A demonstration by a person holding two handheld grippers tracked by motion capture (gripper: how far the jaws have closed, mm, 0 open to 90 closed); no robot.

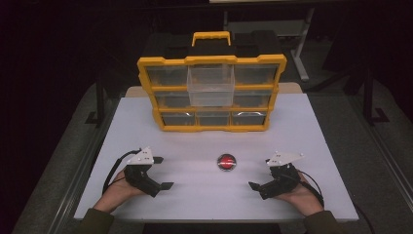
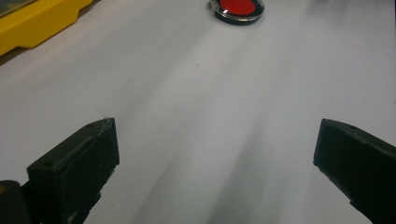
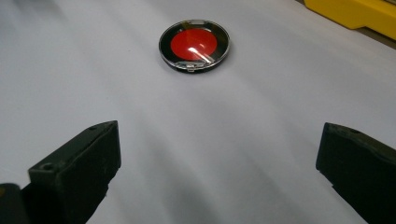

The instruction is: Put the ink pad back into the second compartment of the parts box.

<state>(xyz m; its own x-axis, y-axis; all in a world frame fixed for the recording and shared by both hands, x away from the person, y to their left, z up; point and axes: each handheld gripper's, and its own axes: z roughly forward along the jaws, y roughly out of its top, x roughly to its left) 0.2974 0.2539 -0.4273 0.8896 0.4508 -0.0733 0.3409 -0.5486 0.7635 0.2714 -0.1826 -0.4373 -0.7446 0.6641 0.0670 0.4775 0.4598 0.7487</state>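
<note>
A small round compact (image 1: 226,162) with a red centre under a clear lid lay flat on the white table (image 1: 311,146), in front of the yellow organiser (image 1: 212,92) and roughly level with its middle column of drawers. One clear drawer (image 1: 211,85) of that middle column stood pulled out toward the person. Both grippers rested low near the table's front edge, well on the near side of the compact. The left gripper (image 1: 164,172) sat to the compact's left and the right gripper (image 1: 259,172) to its right, each angled inward toward it. The compact lay somewhat closer to the right gripper than to the left, so the right hand (image 1: 303,195) appeared the better placed to reach it, though the difference was slight. In the right gripper view the compact (image 3: 194,45) stood ahead of the jaws and a little left of their centre line, apart from both. In the left gripper view it (image 2: 237,9) sat farther off, at the top edge and slightly right of centre. Being round, the compact offered no long axis, so a grip across any diameter would probably serve. The left gripper's (image 2: 215,149) jaws stood wide apart with nothing between them, as did those of the right gripper (image 3: 217,151).
</note>
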